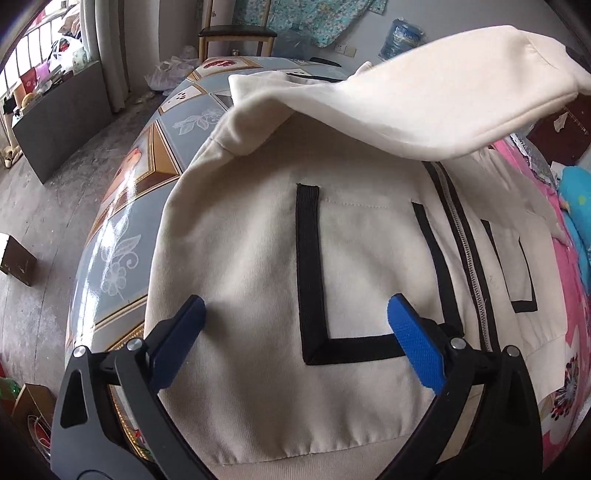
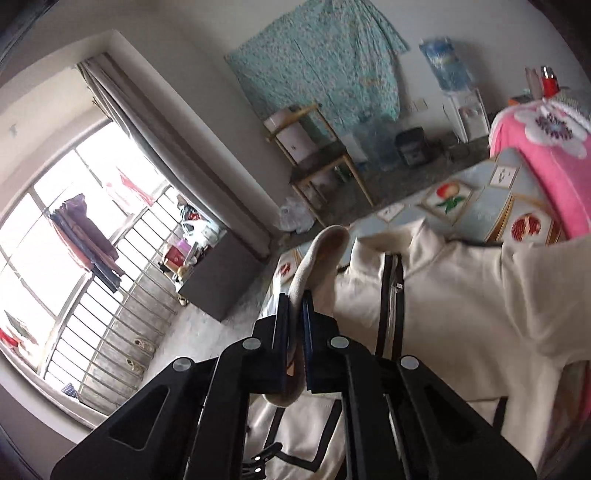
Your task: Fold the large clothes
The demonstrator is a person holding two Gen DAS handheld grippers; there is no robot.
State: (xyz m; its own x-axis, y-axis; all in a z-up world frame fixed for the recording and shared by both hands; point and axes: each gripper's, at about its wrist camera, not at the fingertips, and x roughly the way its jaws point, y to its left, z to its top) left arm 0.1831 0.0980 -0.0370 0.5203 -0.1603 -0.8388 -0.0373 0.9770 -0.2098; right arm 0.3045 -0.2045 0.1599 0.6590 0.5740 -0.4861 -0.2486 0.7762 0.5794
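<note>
A cream zip-up jacket [image 1: 354, 258] with black trim lies front up on the patterned table [image 1: 122, 236]. My left gripper [image 1: 295, 317] is open and hovers just above its lower front, the blue pads either side of a black L-shaped pocket trim [image 1: 308, 280]. One cream sleeve [image 1: 424, 107] is lifted in the air across the jacket's upper part. My right gripper [image 2: 295, 314] is shut on that sleeve's cuff [image 2: 317, 254], held above the jacket [image 2: 461, 306].
A pink flowered blanket [image 1: 576, 295] lies along the table's right side, also in the right wrist view [image 2: 546, 147]. A wooden chair [image 1: 236, 35] stands beyond the table. A dark cabinet [image 1: 59, 122] stands by the window at left. A cardboard box [image 1: 16, 258] is on the floor.
</note>
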